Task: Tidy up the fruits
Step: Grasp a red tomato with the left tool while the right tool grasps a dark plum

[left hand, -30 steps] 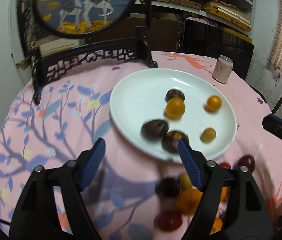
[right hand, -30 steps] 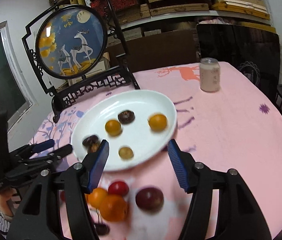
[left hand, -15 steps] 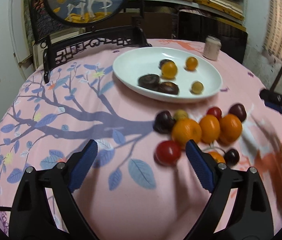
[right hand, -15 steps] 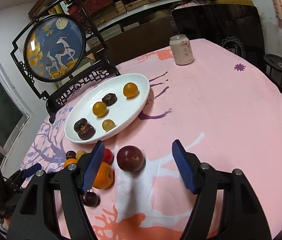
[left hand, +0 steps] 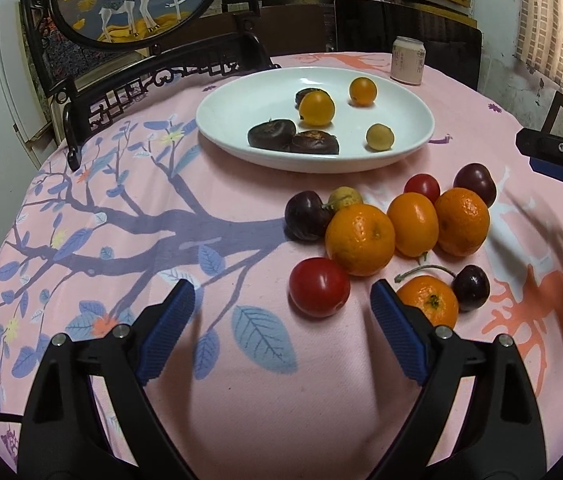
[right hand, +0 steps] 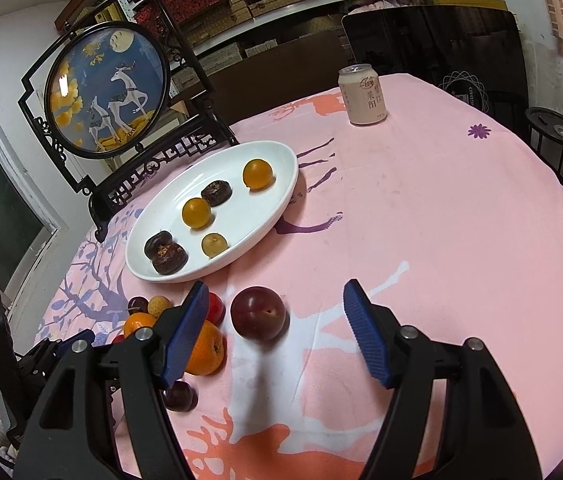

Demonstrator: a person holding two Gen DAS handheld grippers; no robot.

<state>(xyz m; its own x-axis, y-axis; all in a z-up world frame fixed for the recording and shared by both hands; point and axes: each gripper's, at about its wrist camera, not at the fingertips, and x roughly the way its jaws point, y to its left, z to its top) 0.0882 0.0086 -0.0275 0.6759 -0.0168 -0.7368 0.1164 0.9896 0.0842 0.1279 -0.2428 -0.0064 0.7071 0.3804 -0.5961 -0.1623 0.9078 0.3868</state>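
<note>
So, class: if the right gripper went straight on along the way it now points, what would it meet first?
Most likely the dark plum: it lies on the pink cloth just ahead of the open right gripper, nearer its left finger. Depth is hard to judge in this fisheye view.

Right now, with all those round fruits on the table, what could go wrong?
1. The fruits sit bunched together, so the left tongs reaching for the red fruit might nudge the big orange and send it rolling.
2. The right tongs are open with the dark plum loose between them; a crooked squeeze could pop it away.
3. The white plate is shallow, so dropped fruit could roll off.
</note>
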